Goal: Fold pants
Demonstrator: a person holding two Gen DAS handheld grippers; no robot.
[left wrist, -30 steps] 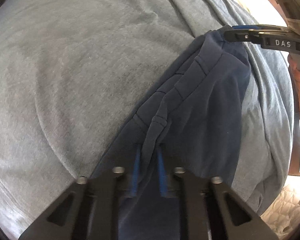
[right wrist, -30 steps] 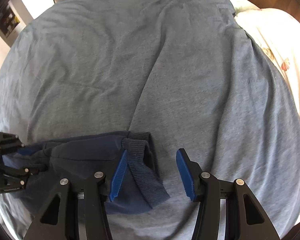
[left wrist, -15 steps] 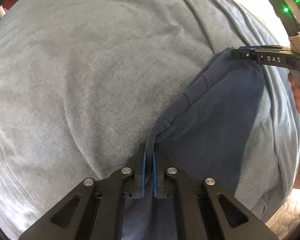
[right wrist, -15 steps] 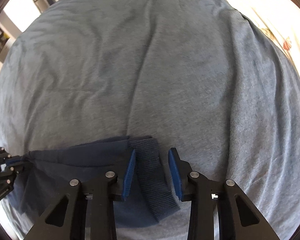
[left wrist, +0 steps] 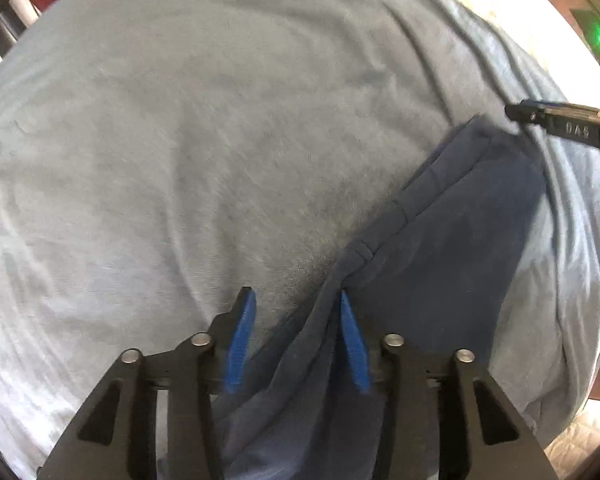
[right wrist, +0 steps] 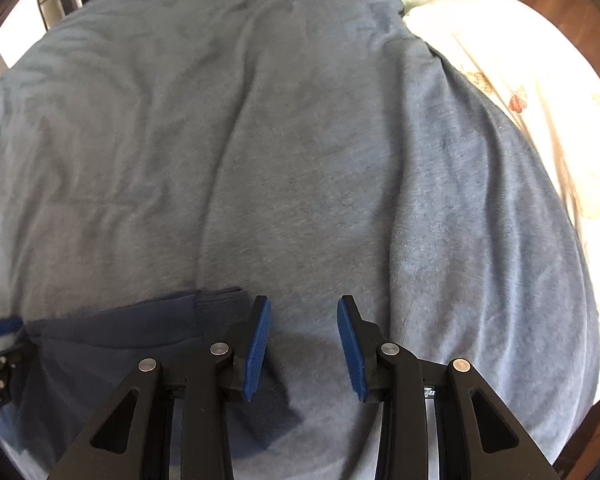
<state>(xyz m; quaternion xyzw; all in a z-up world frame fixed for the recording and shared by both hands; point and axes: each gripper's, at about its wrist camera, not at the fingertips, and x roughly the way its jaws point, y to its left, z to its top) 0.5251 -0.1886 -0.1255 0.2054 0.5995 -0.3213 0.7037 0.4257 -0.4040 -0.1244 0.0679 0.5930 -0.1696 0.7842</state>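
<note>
Your left tongs (left wrist: 294, 300) stand spread apart, gripping nothing: a ridge of the navy pants (left wrist: 440, 280) runs up between the blue pads, brushing or nearly brushing the right-hand one, but the pads are not pinching it. Your right tongs (right wrist: 304, 308) are likewise released, with only bare blanket showing between their tips; the ribbed cuff (right wrist: 220, 308) of the pants lies just beside and partly under the left-hand finger, free of any grip. The pants lie on the grey-blue blanket (right wrist: 300, 140) that covers the bed, bunched into a fairly compact dark bundle stretching from one pair of tongs to the other, close to the near edge of the blanket. In the left wrist view the top edge shows a band with seams or loops, and more than one layer of cloth seems stacked there, so at least one fold looks made and laid down. How many folds are in, and whether the legs are squared up, you cannot tell from these views, since most of the bundle sits under the tongs. What seems left is to flatten the raised ridge, tuck the stray cuff in line, and perhaps make a last fold. A floral sheet (right wrist: 520, 80) shows beyond the blanket's far right edge.
</note>
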